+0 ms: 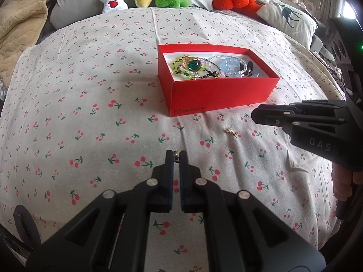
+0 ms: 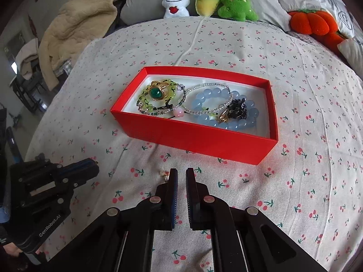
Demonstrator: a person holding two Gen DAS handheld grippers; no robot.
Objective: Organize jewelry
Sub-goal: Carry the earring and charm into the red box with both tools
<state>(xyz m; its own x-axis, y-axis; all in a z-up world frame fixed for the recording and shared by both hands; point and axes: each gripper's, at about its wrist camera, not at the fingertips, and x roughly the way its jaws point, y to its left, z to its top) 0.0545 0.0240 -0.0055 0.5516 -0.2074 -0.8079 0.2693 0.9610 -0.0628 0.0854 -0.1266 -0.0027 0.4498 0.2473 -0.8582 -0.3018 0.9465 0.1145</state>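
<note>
A red box [image 1: 217,97] [image 2: 199,140] sits on the cherry-print bedspread. It holds a green-stone ring [image 2: 157,93], a green bead bracelet, a blue bead bracelet [image 2: 204,97] and other jewelry. My left gripper [image 1: 176,156] is shut on a small gold earring [image 1: 175,153], in front of the box; it also shows at the left of the right wrist view [image 2: 95,163]. A second gold earring [image 1: 231,131] [image 2: 163,173] lies on the bedspread. My right gripper [image 2: 179,173] is nearly shut and empty, just right of that earring; in the left wrist view it shows at the right [image 1: 255,113].
Plush toys [image 2: 204,0] and pillows [image 1: 288,15] line the back of the bed. A beige blanket [image 2: 79,22] is bunched at the back left. The bedspread [image 1: 79,113] stretches around the box.
</note>
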